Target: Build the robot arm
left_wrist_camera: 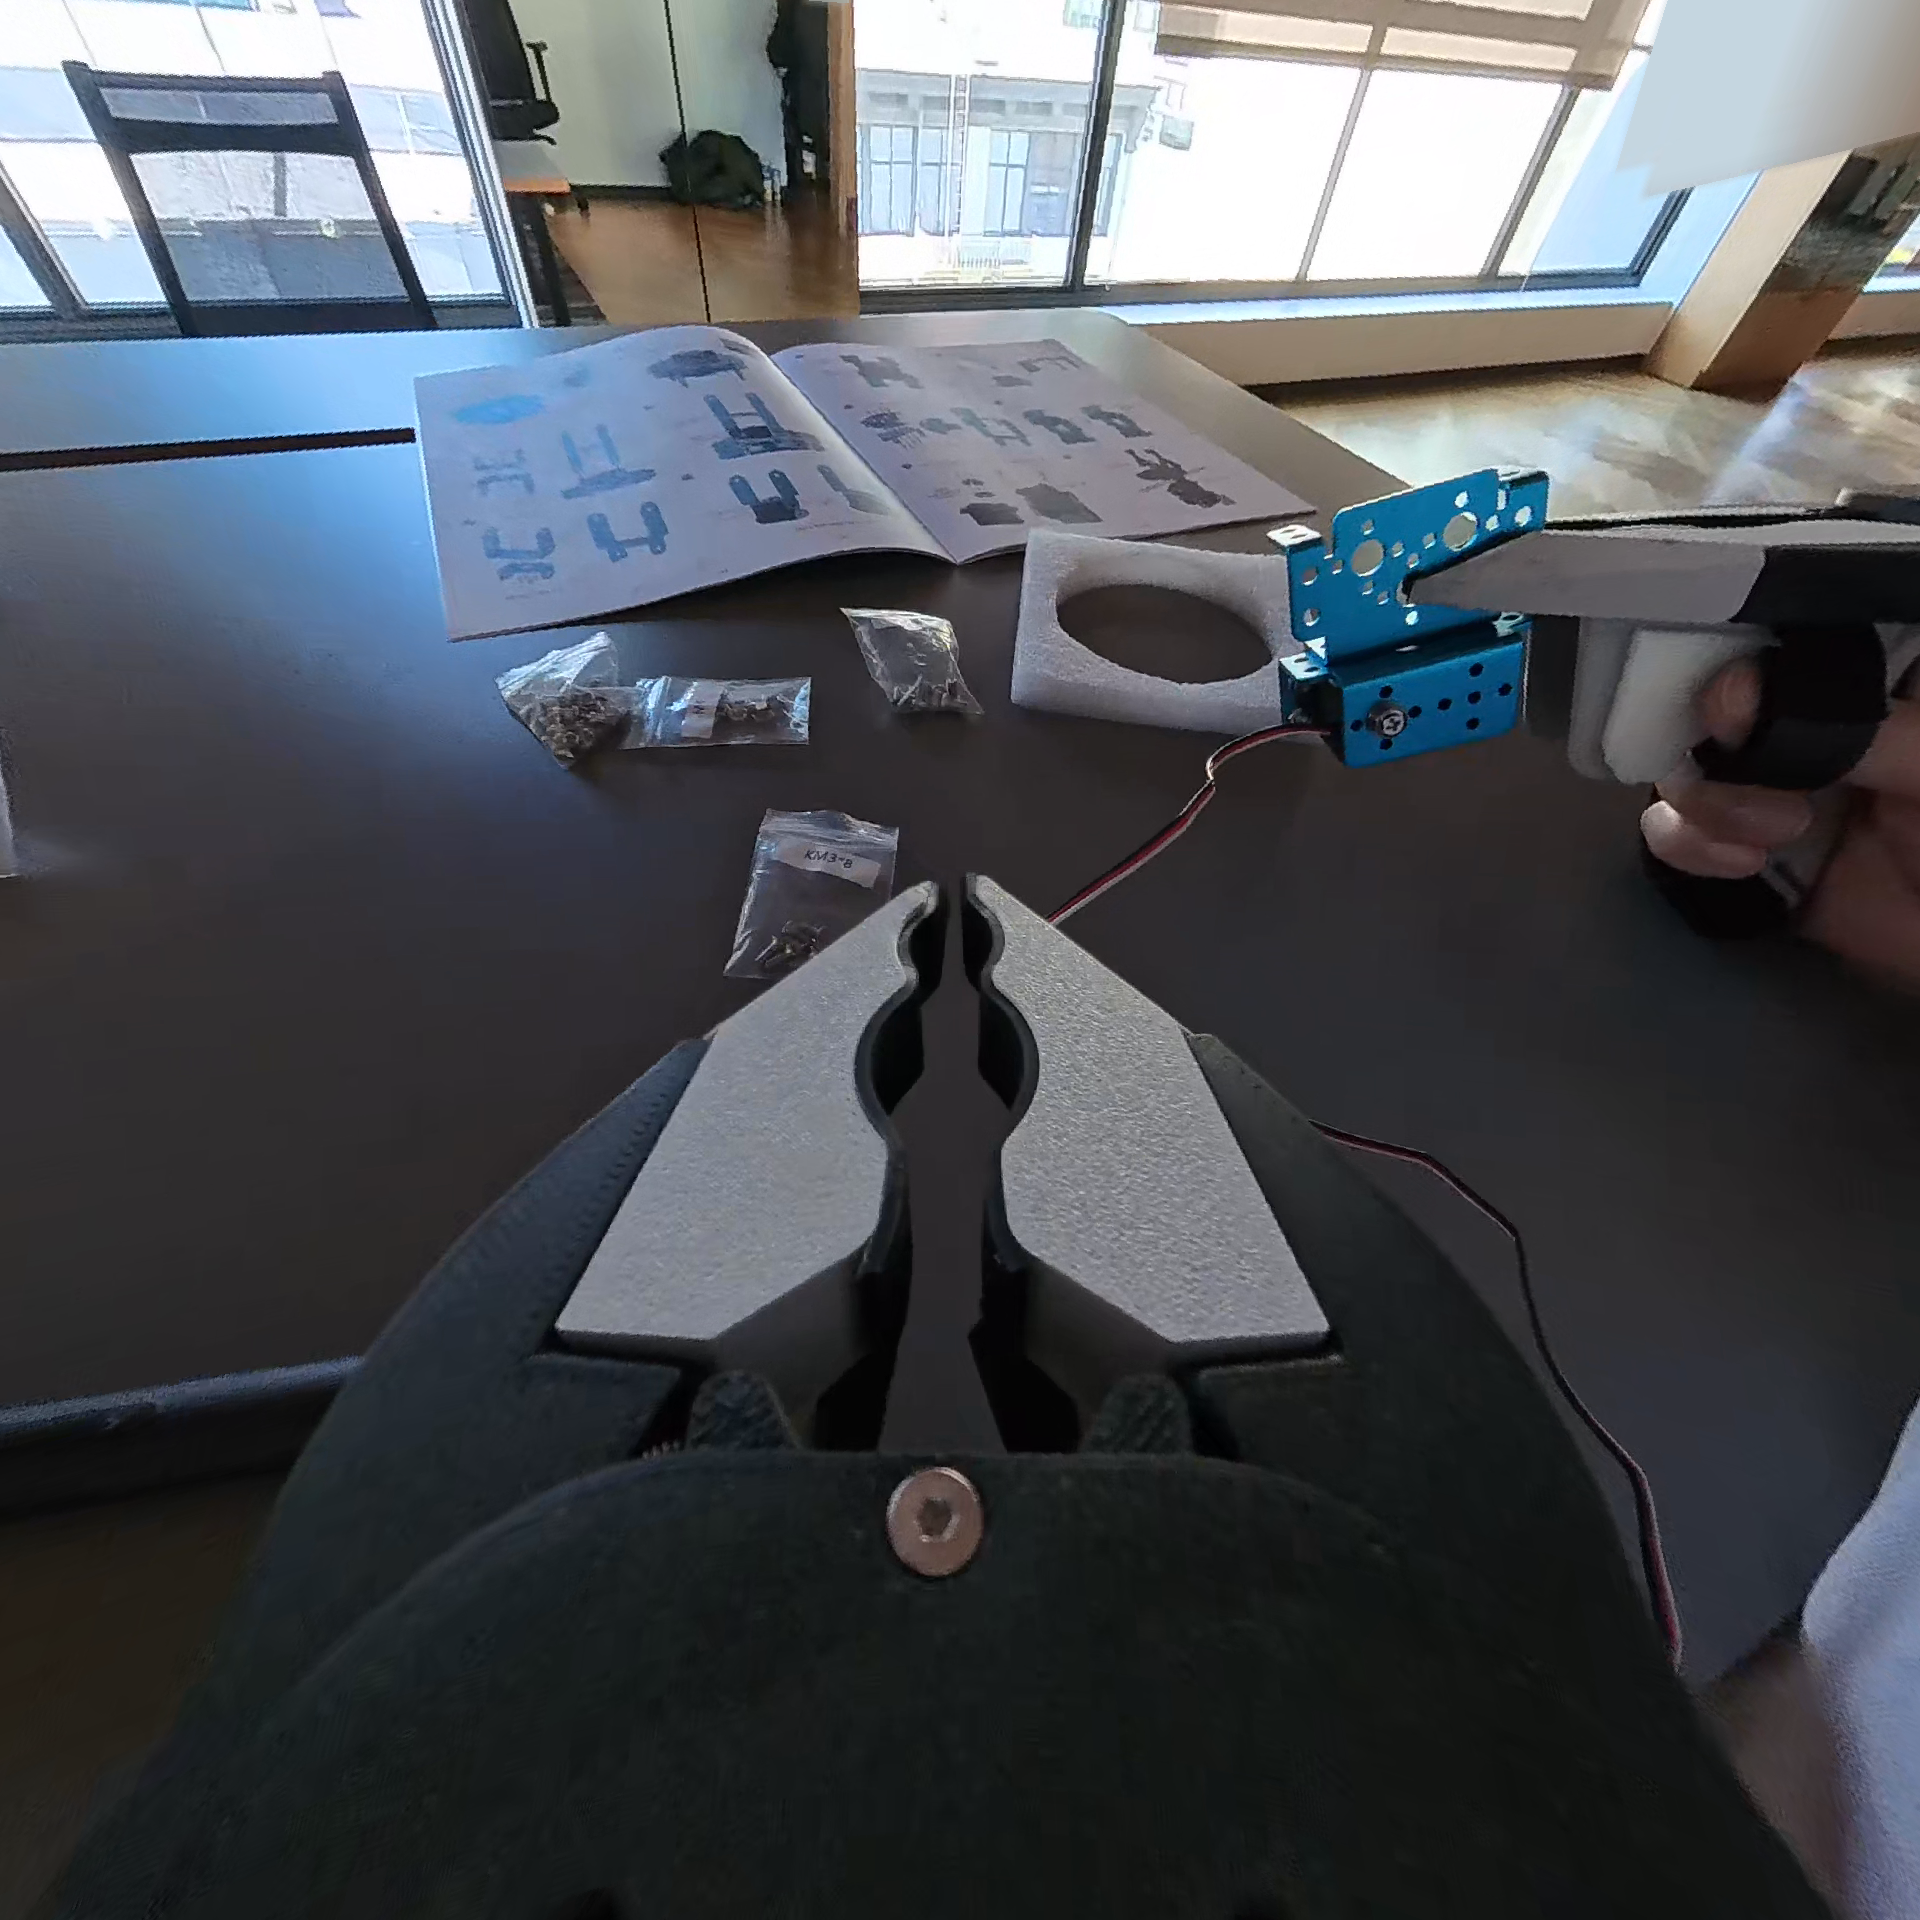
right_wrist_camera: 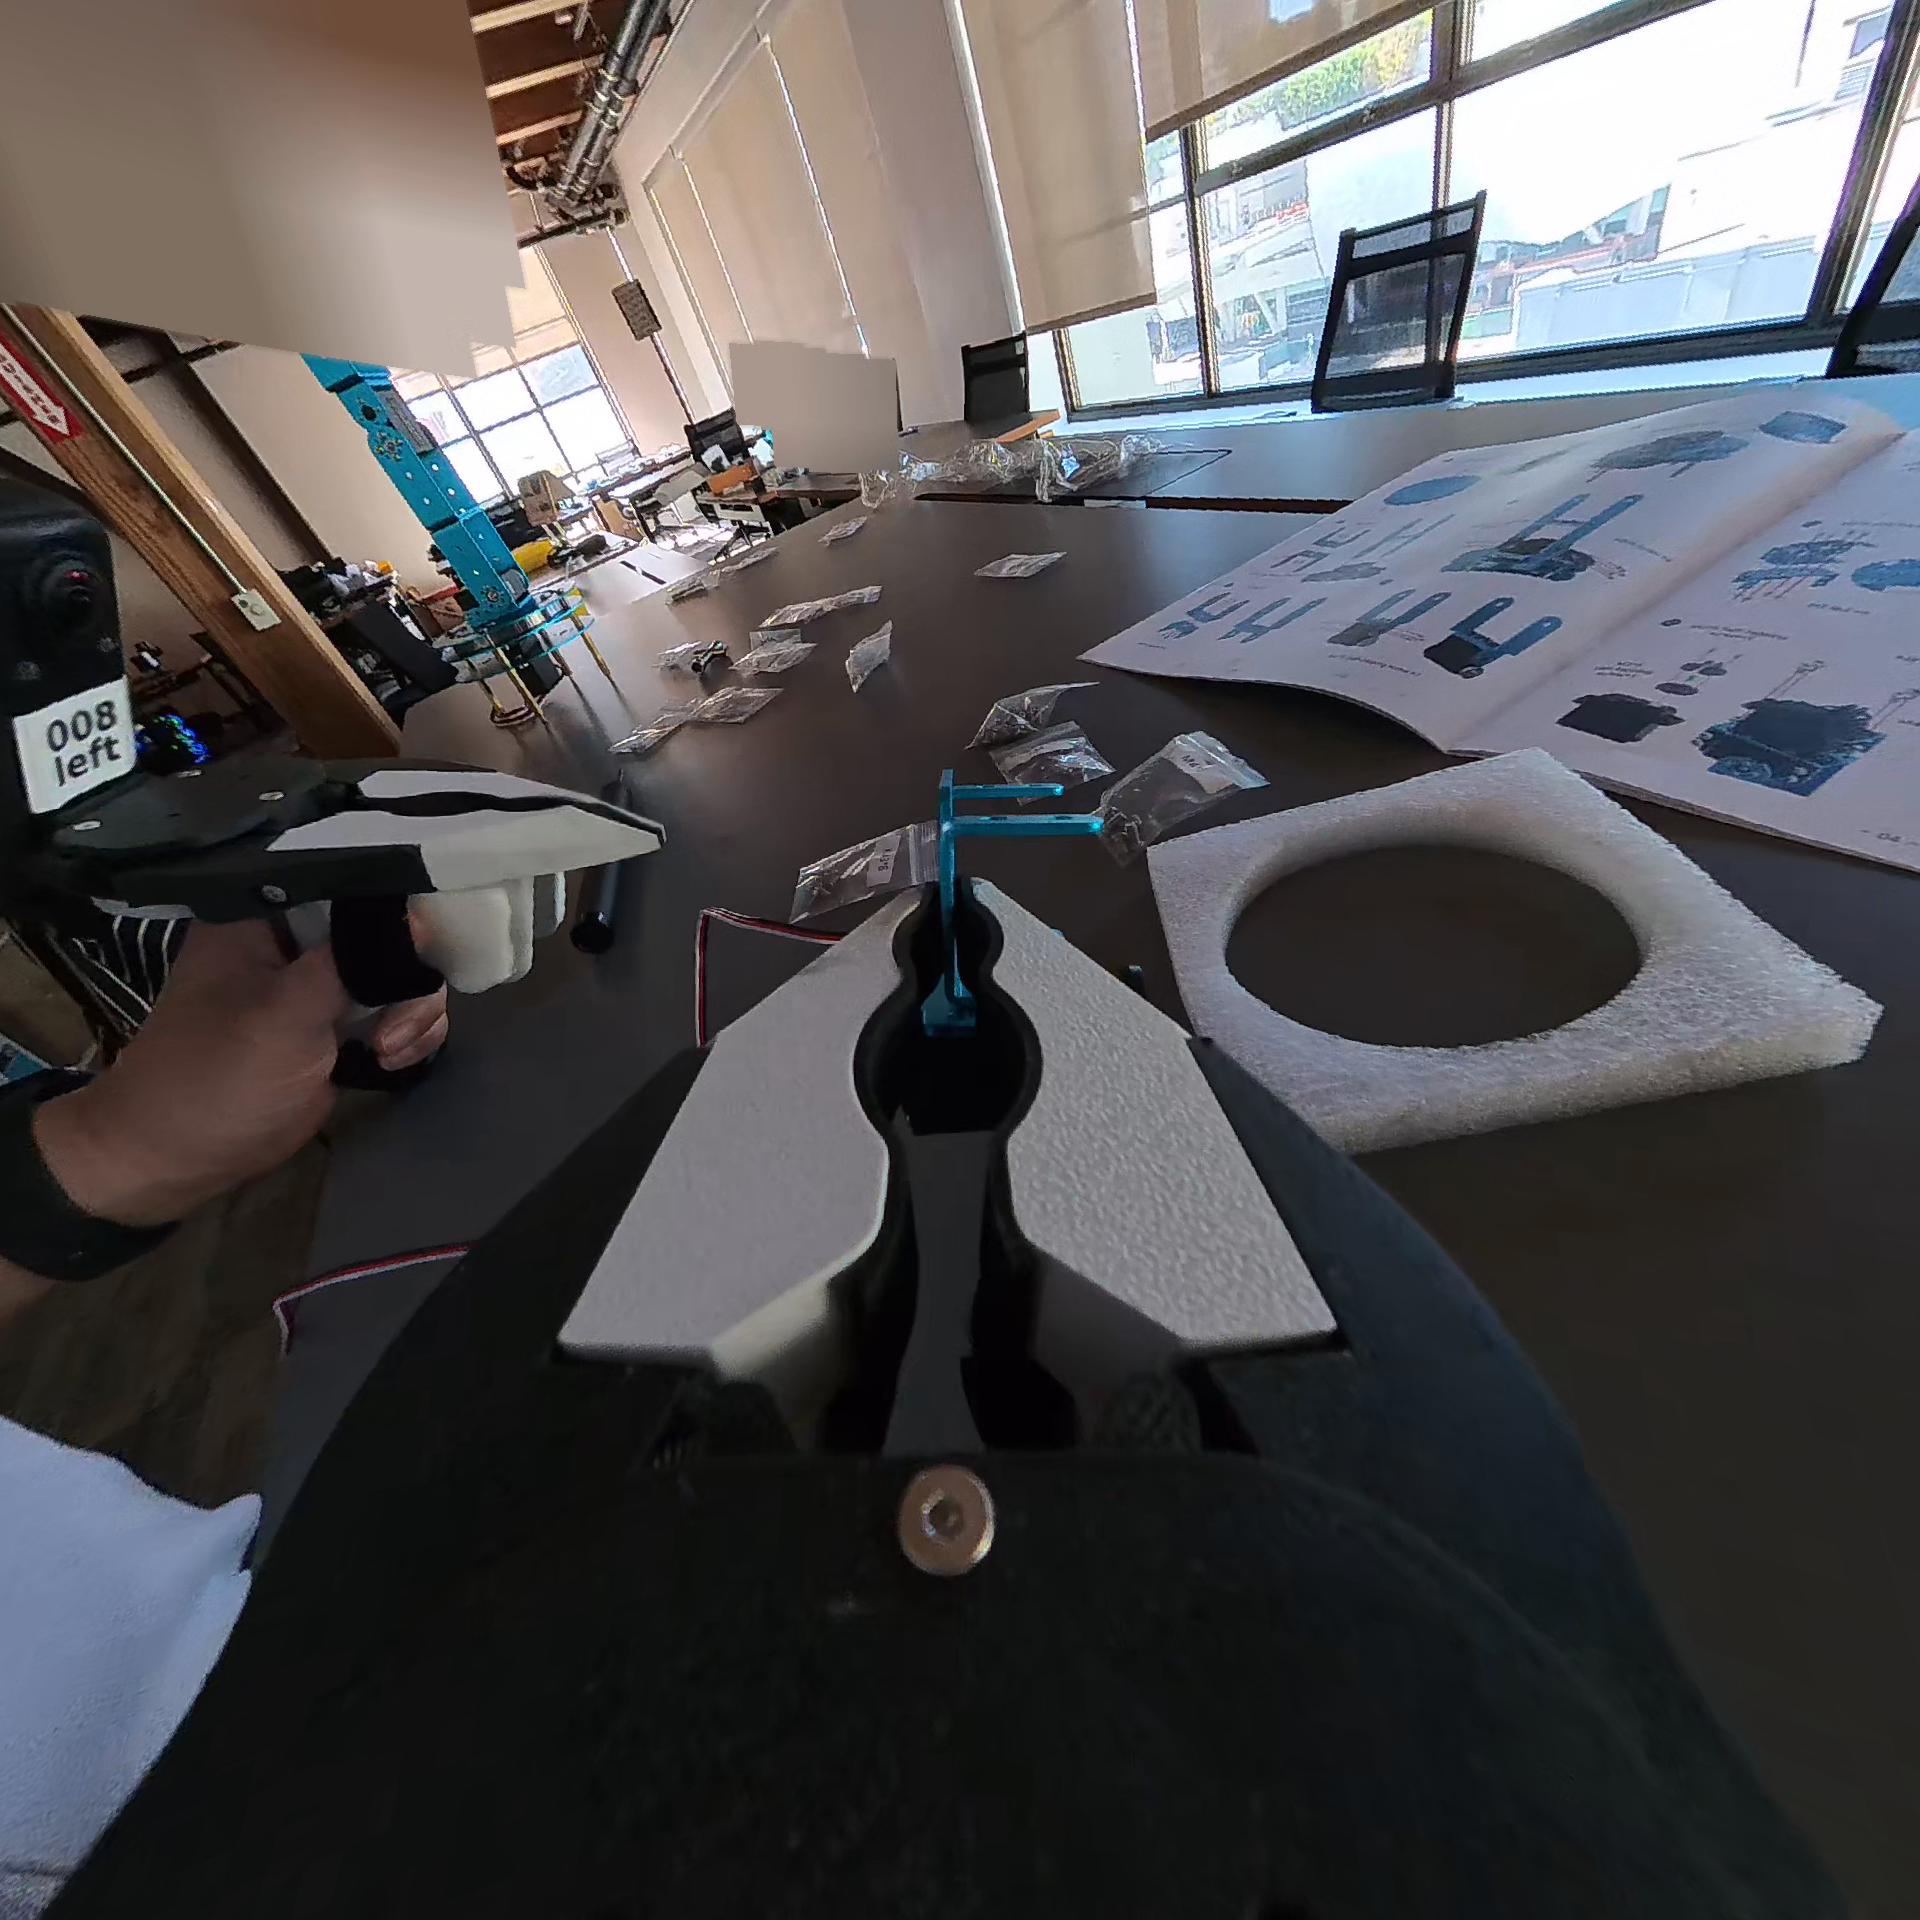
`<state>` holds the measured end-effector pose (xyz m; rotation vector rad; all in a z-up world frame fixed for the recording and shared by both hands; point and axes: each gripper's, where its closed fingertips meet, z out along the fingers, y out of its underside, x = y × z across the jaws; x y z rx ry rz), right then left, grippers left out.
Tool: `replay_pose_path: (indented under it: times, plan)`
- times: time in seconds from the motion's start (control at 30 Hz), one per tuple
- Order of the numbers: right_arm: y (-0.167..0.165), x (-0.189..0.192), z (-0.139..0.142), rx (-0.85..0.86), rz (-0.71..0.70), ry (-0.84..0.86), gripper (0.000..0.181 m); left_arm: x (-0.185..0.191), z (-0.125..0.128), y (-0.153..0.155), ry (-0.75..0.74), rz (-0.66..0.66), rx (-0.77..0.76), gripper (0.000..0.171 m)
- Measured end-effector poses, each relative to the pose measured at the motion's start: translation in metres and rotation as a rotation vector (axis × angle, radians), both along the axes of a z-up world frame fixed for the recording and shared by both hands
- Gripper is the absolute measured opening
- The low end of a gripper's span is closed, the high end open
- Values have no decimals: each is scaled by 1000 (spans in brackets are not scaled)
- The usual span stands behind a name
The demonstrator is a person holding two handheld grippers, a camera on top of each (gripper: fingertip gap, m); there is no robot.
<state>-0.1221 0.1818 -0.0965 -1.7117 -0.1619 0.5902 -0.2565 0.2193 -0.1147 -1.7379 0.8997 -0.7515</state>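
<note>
Left wrist view: the left gripper (left_wrist_camera: 951, 904), nearly closed and empty, hovers over the table (left_wrist_camera: 312, 935); the blue bracket (left_wrist_camera: 1403, 613) is ahead to its right, upright, held by the right gripper (left_wrist_camera: 1418, 594).

Right wrist view: the right gripper (right_wrist_camera: 953, 902) is clamped on the bracket's plate, flanges pointing right toward the foam ring (right_wrist_camera: 1351, 1081); the left gripper (right_wrist_camera: 649, 826) is well apart, leftward.

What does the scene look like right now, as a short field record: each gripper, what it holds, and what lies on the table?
left gripper: nearly shut, empty, above the dark table
right gripper: shut on blue bracket assembly, held off the table
wire: trails from the assembly toward the person
nearest left gripper: small screw bag
also on table: open manual, white foam ring
</note>
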Motion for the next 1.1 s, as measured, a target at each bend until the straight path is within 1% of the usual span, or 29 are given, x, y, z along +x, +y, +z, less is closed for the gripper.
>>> replay_pose_path:
  times: [0.13, 0.37, 0.63, 0.77, 0.93, 1.1]
  plan:
    - [0, 2, 0, -6, -10, 10, 2, 3, -3, -3, 3, -34, -25, 0]
    - [1, -1, -1, 4, -17, -39, 2, 2, 2, -7, -37, -64, -22, 0]
    - [3, -2, -1, 19, -36, -88, 2, 6, 6, -18, -29, -123, 45, 0]
    - [3, -3, -1, 26, -40, -101, 2, 6, 10, -22, -52, -143, 56, 0]
    - [2, -3, 2, 41, -36, -90, 2, 1, 18, -21, -105, -128, 76, 0]
    - [-3, -1, 5, 36, -29, -11, 2, 2, 12, -16, -88, -114, 27, 0]
